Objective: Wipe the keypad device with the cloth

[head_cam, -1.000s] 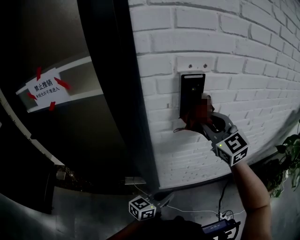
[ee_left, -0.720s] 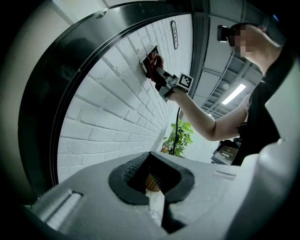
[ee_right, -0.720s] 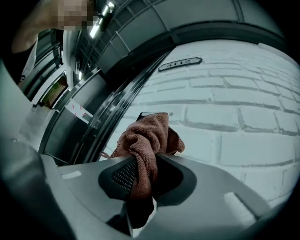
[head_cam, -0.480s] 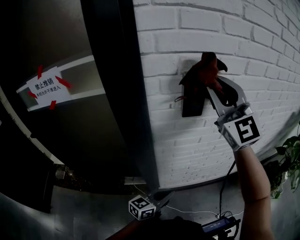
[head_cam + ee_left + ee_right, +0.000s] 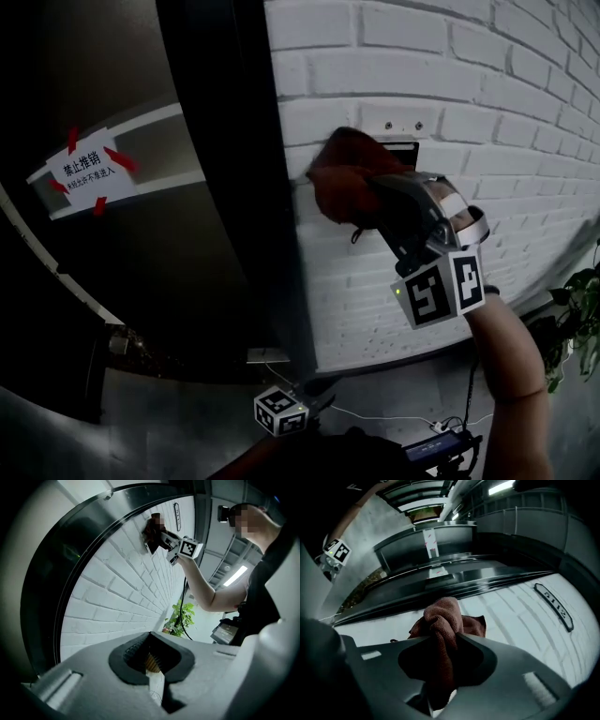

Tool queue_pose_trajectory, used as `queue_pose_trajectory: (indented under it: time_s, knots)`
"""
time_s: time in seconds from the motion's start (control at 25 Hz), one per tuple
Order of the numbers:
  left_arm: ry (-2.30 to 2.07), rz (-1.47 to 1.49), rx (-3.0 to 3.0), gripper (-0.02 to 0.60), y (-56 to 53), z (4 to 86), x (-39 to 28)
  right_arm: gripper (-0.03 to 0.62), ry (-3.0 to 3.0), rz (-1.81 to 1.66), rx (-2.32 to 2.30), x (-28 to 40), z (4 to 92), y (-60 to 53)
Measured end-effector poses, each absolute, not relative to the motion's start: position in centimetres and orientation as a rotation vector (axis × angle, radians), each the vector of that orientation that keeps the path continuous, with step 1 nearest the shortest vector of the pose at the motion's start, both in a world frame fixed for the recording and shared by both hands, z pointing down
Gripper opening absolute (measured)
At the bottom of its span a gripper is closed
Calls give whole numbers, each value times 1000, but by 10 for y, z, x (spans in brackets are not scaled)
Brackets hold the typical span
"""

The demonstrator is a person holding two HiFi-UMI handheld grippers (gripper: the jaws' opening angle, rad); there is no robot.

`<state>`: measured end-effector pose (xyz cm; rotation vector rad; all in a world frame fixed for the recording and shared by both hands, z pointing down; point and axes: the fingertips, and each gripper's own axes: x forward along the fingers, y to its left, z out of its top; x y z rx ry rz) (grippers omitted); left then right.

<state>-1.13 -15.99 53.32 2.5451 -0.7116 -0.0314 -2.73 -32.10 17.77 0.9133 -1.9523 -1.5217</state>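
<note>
My right gripper [image 5: 373, 192] is shut on a reddish-brown cloth [image 5: 339, 173] and presses it against the white brick wall [image 5: 525, 131]. The cloth bunches over the upper left of the black keypad device, and only the device's top edge [image 5: 405, 143] shows behind the jaws. In the right gripper view the cloth [image 5: 443, 620] sticks out between the jaws of the right gripper [image 5: 443, 641]. My left gripper [image 5: 281, 412] hangs low near the floor, shut and empty [image 5: 151, 641]. From there the cloth [image 5: 151, 527] and the right gripper's marker cube [image 5: 190, 549] are seen far up the wall.
A dark curved metal door frame [image 5: 234, 187] borders the wall on the left, with a white taped notice [image 5: 89, 172] beside it. A potted plant [image 5: 577, 309] stands at the right. Cables and a small screen [image 5: 436, 452] lie on the floor below. A narrow number plate [image 5: 553, 606] is fixed to the wall.
The right gripper went from the keypad's lower part up to its top, then left and slightly down, dragging the cloth across the device. Its marker cube has turned. The left gripper stayed put.
</note>
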Motion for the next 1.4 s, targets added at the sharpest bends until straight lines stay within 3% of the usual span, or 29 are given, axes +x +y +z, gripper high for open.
queue_pose_trajectory:
  time_s: [0.2,0.44,0.76,1.08,1.24,1.4]
  knots:
    - [-685,-17,2549,5,-159,534,-8,92,-1839,-1489,730,-22,257,-320]
    - [-650,-1,2569,5,-158,533,1,91,-1938,-1324,730,10,288,-325]
    - [-667,2,2558,5,-158,535,-6,91,-1939,-1350,1010,54,236,-336]
    - [-678,3,2565,5,-159,534,-6,91,-2411,-1242,1261,47,131,-339]
    - [-696,5,2550,5,-158,536,-11,91,-2664,-1026,1263,51,137,-341]
    - [-699,10,2545,5,-158,537,-10,91,-2583,-1033,1189,51,187,-342]
